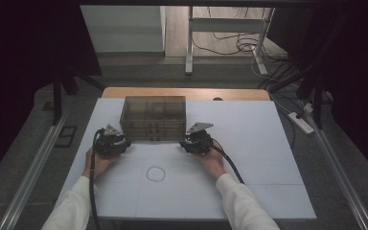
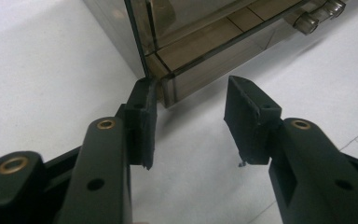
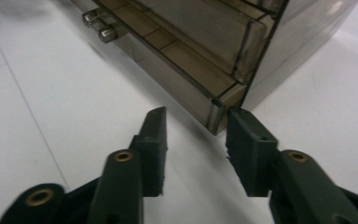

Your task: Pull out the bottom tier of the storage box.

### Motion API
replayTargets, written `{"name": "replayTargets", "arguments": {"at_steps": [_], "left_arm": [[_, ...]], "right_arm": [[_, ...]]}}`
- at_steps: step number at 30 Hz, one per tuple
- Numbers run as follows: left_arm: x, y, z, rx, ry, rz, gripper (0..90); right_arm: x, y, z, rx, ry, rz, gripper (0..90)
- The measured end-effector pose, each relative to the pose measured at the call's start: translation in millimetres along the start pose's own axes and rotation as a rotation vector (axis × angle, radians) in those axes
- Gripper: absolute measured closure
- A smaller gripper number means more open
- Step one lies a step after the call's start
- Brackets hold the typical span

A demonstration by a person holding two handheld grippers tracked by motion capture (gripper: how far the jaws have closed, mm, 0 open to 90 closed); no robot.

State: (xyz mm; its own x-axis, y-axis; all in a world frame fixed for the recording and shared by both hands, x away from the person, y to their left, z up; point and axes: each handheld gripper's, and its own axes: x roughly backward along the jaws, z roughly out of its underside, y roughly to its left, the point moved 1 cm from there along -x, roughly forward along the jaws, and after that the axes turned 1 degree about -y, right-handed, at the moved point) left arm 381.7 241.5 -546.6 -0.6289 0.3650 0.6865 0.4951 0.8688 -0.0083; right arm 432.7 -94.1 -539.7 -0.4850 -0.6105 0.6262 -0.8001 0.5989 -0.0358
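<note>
A smoky translucent plastic drawer cabinet [image 1: 153,117] sits toward the far middle of the white table sheet [image 1: 249,158], with a faint pencilled circle [image 1: 155,174] drawn on the sheet nearer the person than the cabinet. Left gripper [image 1: 124,142] at the cabinet's front-left bottom corner, right gripper [image 1: 184,142] at its front-right bottom corner; nothing else stands between them. Left gripper view: jaws parted, the corner edge [image 2: 165,91] just beyond the tips, one pad close beside it, contact uncertain; round clear drawer knobs [image 2: 306,22] visible farther along. Right gripper view: jaws likewise unclenched, straddling the opposite corner [image 3: 214,119], grasping nothing. High view adds a wooden table edge [image 1: 124,92], grey floor, a white desk frame [image 1: 220,28] and loose cables [image 1: 242,45] beyond the cabinet.
</note>
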Motion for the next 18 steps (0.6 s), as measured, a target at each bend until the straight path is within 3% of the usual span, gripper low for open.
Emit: {"name": "replayTargets", "arguments": {"at_steps": [13, 18], "left_arm": [[-1.2, 1.3, -0.2, 0.007, 0.004, -0.04, 73.6], [-0.8, 0.8, -0.1, 0.001, 0.008, -0.044, 75.1]], "right_arm": [[-2.6, 0.4, 0.2, 0.002, 0.0, 0.048, 77.6], [-2.3, 1.2, 0.1, 0.015, 0.002, 0.063, 79.6]]}}
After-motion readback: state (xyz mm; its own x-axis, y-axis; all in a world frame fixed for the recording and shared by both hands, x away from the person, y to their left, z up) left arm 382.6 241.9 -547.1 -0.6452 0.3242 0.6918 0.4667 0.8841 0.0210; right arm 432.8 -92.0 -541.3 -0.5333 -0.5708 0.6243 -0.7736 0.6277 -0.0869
